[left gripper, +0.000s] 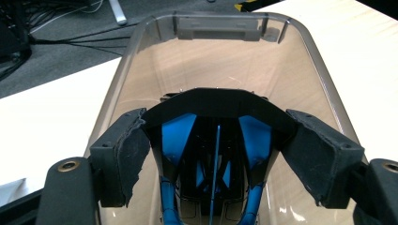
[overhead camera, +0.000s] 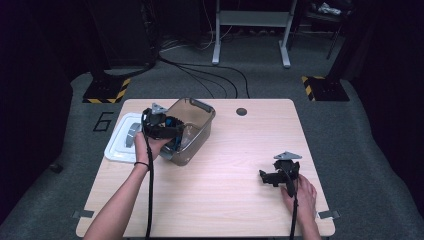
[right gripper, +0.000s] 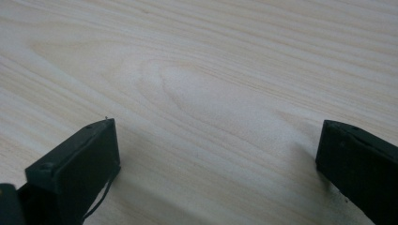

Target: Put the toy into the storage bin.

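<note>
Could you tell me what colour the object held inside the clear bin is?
Black and blue object; best seen in the left gripper view.

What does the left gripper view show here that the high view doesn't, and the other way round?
Left gripper view: the black and blue object clamped between the left gripper jaws, seen close, inside the clear bin, with the grey latch on the bin's far rim.

High view: the white lid beside the bin, the right gripper with jaws apart over the table, and both forearms.

Both: bin, held object, wooden tabletop, floor cables.
</note>
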`<action>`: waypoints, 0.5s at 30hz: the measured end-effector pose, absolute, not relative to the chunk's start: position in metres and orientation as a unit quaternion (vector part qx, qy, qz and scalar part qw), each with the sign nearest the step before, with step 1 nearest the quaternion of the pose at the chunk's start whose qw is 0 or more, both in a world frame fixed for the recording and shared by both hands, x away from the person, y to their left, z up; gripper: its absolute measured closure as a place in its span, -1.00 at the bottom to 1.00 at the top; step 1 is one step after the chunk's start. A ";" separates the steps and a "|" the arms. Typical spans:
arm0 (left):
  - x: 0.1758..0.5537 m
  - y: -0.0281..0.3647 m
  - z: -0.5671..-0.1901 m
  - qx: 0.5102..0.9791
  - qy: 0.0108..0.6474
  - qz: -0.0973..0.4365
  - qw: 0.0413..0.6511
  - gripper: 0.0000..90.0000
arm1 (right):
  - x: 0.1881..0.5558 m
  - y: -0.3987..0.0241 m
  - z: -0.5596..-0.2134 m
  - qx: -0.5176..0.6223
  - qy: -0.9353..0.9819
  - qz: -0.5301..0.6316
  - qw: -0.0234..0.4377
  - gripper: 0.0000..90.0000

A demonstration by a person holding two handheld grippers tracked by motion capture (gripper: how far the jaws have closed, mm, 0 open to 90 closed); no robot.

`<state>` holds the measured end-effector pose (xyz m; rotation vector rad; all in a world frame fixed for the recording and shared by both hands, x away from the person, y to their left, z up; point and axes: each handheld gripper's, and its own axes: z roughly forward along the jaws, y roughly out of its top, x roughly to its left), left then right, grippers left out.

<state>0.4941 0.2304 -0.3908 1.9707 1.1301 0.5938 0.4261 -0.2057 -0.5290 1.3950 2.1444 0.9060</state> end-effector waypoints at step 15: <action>0.491 0.234 -0.403 0.783 0.442 0.216 0.380 -0.45 | 0.426 -0.206 -0.529 0.502 0.772 0.327 0.213 -1.00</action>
